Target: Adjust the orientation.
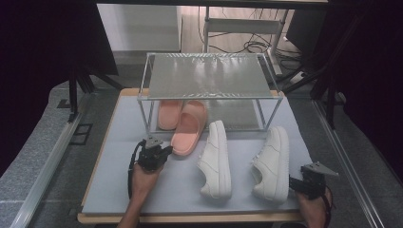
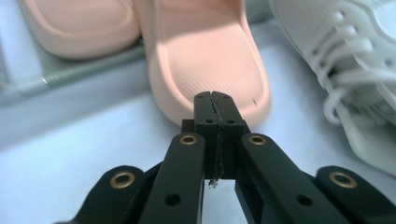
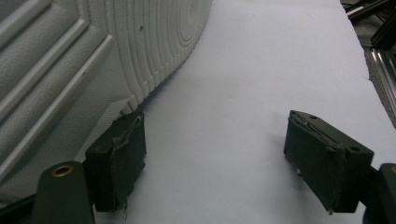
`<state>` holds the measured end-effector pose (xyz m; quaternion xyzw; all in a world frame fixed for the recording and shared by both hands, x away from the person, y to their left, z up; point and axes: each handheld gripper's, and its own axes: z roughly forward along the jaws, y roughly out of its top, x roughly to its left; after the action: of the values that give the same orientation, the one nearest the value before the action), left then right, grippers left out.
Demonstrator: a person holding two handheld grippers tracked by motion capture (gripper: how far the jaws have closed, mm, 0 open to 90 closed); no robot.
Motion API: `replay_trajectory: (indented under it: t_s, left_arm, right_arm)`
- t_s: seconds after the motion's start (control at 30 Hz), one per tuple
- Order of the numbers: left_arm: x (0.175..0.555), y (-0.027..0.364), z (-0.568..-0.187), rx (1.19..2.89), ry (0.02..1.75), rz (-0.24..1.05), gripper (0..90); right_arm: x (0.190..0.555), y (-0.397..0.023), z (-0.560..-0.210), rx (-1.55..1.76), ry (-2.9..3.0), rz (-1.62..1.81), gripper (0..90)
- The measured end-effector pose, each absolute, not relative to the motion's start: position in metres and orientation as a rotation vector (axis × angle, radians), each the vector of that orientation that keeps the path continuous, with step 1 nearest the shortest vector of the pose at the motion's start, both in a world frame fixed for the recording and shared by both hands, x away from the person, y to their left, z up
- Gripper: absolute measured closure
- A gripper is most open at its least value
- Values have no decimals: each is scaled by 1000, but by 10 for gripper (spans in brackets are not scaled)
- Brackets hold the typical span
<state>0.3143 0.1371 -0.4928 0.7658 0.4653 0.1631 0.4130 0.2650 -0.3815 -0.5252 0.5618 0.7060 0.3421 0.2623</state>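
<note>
Left claw [image 2: 215, 100]: jaws pressed together, empty, tip just at the heel of the outer pink slipper [image 2: 205, 51].
Right claw [image 1: 304, 183]: spread wide, one jaw beside the right sneaker [image 1: 273, 161].
Shoes: second slipper [image 1: 168, 114] under the rack [image 1: 209, 76]; left sneaker [image 1: 215, 159] on the table [image 1: 119, 180].
Risk: a closed claw likely pushes the slipper askew into the rack leg instead of gripping.
</note>
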Motion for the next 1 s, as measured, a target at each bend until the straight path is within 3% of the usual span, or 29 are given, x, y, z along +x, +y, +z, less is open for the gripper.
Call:
replay_trajectory:
  t_s: [0.27, 1.0]
  left_arm:
    - [305, 128, -505, 1982, 1157, 395, 895]
    - [332, 104, -508, 1959, 1145, 393, 885]
  right_arm:
    - [265, -381, -525, 1521, 1909, 925, 207]
    - [265, -382, -525, 1519, 1911, 926, 208]
